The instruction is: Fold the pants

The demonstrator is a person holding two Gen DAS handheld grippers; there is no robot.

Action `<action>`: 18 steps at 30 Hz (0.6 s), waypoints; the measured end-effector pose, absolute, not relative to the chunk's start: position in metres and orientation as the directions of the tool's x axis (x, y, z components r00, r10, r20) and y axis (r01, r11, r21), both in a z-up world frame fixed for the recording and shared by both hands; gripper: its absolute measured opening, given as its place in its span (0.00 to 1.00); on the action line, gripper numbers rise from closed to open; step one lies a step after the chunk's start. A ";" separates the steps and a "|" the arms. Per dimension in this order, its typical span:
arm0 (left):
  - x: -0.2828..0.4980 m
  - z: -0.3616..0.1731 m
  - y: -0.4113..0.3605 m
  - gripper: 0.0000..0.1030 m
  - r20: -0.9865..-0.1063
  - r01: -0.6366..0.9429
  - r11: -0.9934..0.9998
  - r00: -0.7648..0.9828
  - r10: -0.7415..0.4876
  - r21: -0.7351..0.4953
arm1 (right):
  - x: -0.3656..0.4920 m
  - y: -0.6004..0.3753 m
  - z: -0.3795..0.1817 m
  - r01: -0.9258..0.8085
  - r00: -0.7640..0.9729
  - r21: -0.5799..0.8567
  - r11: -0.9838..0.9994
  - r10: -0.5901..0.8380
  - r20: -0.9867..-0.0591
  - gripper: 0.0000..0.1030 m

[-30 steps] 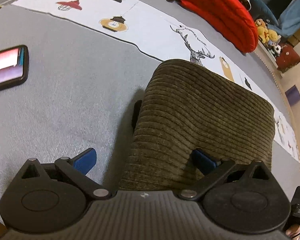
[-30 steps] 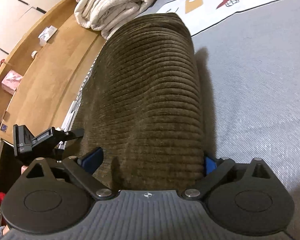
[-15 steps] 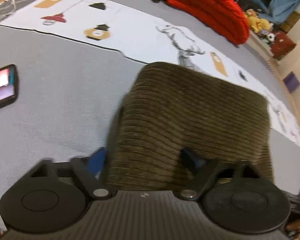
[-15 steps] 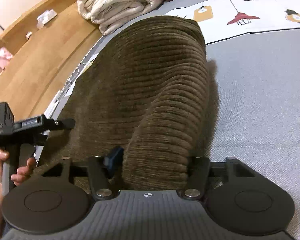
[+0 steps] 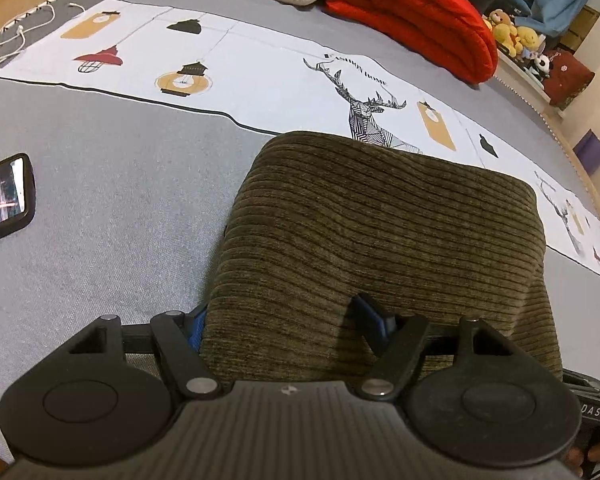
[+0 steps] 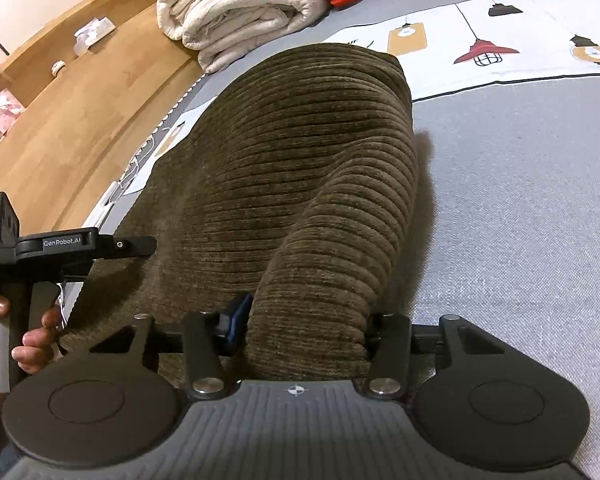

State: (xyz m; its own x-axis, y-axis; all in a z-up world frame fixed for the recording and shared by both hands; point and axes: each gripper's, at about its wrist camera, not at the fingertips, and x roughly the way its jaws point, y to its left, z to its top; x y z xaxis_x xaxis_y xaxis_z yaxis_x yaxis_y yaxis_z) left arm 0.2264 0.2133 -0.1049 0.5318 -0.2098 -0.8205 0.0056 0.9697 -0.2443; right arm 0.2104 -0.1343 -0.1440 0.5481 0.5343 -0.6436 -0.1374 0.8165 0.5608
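Olive-brown corduroy pants (image 5: 380, 240) lie folded on the grey bed cover, their near edge lifted. My left gripper (image 5: 284, 320) is shut on the near left part of the pants, its blue pads pressing the cloth. My right gripper (image 6: 304, 320) is shut on a bunched ridge of the pants (image 6: 300, 184) at the near right corner. The left gripper's body (image 6: 60, 246) and the hand holding it show at the left of the right wrist view.
A phone (image 5: 4, 200) with a lit screen lies on the bed cover to the left. A white printed strip (image 5: 240, 76) runs across the bed behind the pants. A rolled red blanket (image 5: 412, 12) and a cream blanket (image 6: 236, 12) lie at the far edge. Wooden floor (image 6: 80, 120) borders the bed.
Both grippers have closed from open onto the near edge of the pants and have lifted it; the cloth now bunches between the pads.
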 end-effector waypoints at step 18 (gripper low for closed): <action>0.242 -0.101 0.175 0.74 -0.836 -0.003 0.981 0.523 -0.162 -0.192 | 0.233 -0.162 -0.114 -0.111 0.570 0.582 0.805 0.532 -0.627 0.39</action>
State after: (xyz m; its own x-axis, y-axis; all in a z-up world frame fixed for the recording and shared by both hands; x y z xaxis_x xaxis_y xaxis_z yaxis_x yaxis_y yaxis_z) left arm 0.2419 0.1754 -0.1006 0.5234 -0.1623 -0.8365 -0.0029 0.9813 -0.1922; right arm 0.2331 -0.1616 -0.1141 0.5695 0.5319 -0.6267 -0.1114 0.8053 0.5823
